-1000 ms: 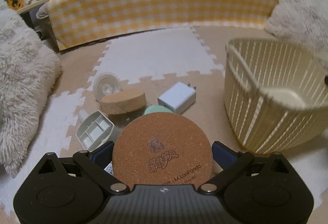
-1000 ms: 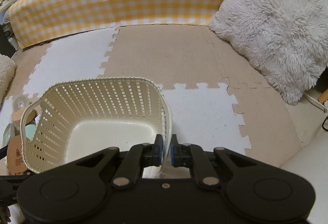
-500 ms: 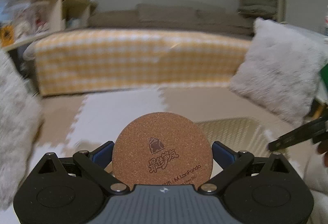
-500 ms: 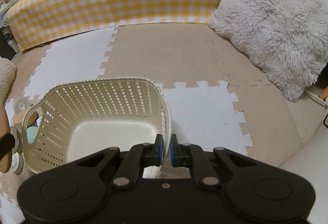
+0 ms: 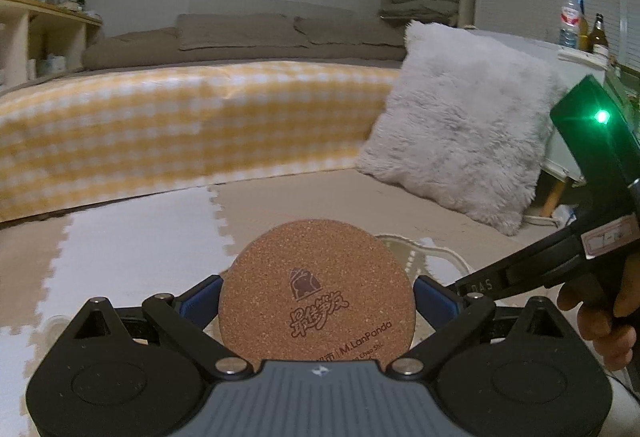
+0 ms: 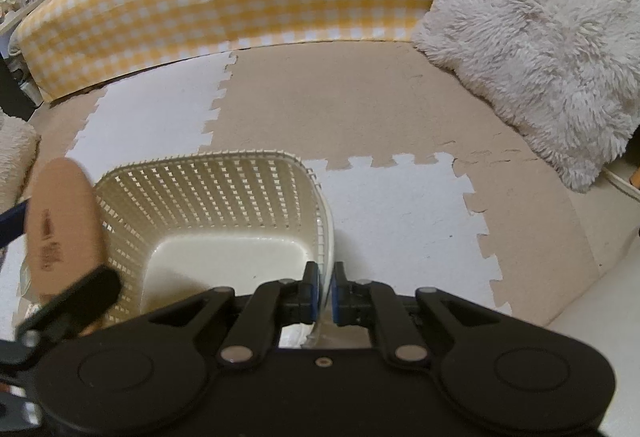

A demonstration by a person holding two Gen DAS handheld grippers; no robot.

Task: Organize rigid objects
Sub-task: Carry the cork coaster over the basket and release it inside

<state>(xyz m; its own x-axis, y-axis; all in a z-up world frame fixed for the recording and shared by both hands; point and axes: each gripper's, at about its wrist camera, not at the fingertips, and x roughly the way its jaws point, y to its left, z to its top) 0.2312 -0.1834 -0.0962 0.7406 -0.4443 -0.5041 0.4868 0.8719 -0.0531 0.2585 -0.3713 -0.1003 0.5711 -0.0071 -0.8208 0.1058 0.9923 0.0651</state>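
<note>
Above the near left rim of the basket [image 6: 224,177], the left gripper [image 5: 316,301] clasps the cork coaster [image 5: 316,297] by its edges, flat face toward the camera. Opposite, the right gripper [image 6: 326,291] is clenched on the basket's right wall, steadying it on the foam mat [image 6: 400,209]. Carry the coaster well past the rim, lower it toward the bare floor (nothing lies inside), then let go.
</note>
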